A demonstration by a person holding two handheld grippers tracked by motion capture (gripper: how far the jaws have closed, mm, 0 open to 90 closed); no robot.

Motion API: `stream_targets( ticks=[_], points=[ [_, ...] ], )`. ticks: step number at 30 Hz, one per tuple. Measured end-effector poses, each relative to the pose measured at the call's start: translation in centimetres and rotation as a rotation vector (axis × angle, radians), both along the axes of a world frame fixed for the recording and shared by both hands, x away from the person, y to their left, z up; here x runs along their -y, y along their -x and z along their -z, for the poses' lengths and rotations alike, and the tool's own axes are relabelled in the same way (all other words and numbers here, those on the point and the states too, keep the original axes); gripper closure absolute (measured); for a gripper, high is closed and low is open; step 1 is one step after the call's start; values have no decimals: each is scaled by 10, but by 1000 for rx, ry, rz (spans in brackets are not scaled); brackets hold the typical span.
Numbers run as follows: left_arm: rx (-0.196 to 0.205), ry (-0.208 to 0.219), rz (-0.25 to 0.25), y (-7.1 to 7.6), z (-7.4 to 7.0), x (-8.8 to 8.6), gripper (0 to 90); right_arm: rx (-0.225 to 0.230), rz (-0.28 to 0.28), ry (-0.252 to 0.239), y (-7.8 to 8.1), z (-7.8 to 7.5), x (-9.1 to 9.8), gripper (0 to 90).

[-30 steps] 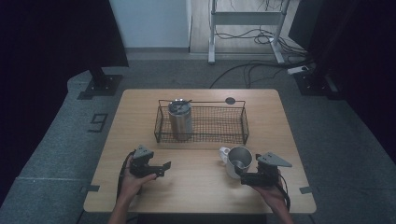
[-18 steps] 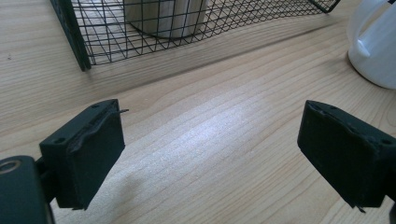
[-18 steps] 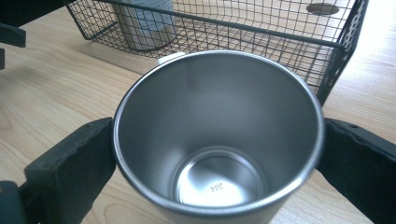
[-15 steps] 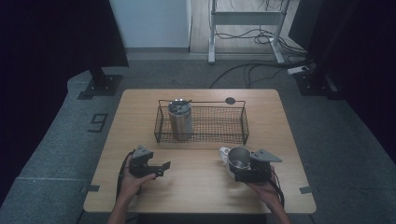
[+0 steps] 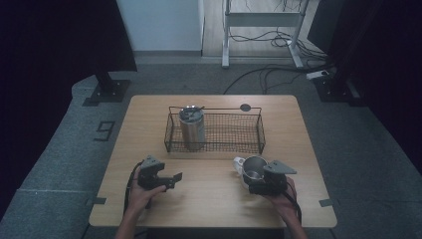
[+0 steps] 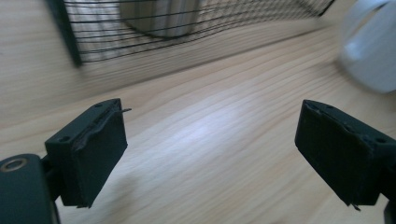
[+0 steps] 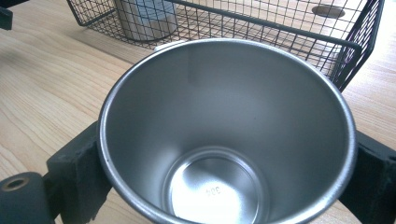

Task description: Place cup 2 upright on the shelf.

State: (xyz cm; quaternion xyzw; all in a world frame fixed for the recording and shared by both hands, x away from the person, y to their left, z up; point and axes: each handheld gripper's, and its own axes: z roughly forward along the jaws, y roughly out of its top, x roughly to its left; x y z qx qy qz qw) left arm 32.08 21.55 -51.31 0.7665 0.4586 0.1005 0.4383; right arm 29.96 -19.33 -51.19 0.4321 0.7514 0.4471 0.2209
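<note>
Now right tongs [image 7: 224,186] have just been closing, pinching steel cup [image 7: 224,135] at table's [image 5: 209,199] 5 o'clock, just before wire basket [image 5: 214,132]. Risk: smooth tapered wall slips when lifted (cup tips). Left tongs [image 6: 212,158] spread, empty, also narrowing.

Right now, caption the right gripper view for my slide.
Right gripper jaws closing around an empty steel mug, wire basket just behind.
</note>
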Motion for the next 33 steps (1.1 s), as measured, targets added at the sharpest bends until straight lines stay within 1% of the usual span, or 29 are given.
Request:
stream_targets(
  ticks=[2,5,8,10,15,18,21,26,28,33],
  points=[
    [6,-17,-8,0,0,1,98,3,3,3,0,0,0,65],
    [6,-24,-11,0,1,1,99,7,11,1,1,0,-1,66],
    [14,-22,-27,0,1,1,110,6,15,-9,1,-1,0,67],
    [19,-29,-26,1,1,1,110,5,16,-21,2,-1,0,68],
    [22,-35,-18,1,1,2,110,16,20,-23,4,-4,2,69],
    [18,-35,-17,1,1,2,110,26,19,-33,5,-6,2,69],
    [11,-33,-15,1,2,2,110,36,27,-32,6,-9,3,69],
    [-12,-43,-14,0,3,3,111,44,21,-33,8,-13,4,69],
    [-18,-46,-13,-1,4,3,112,47,28,-30,8,-14,4,69],
    [-36,-45,-18,-1,4,3,112,40,29,-25,8,-15,4,69]
  ],
)
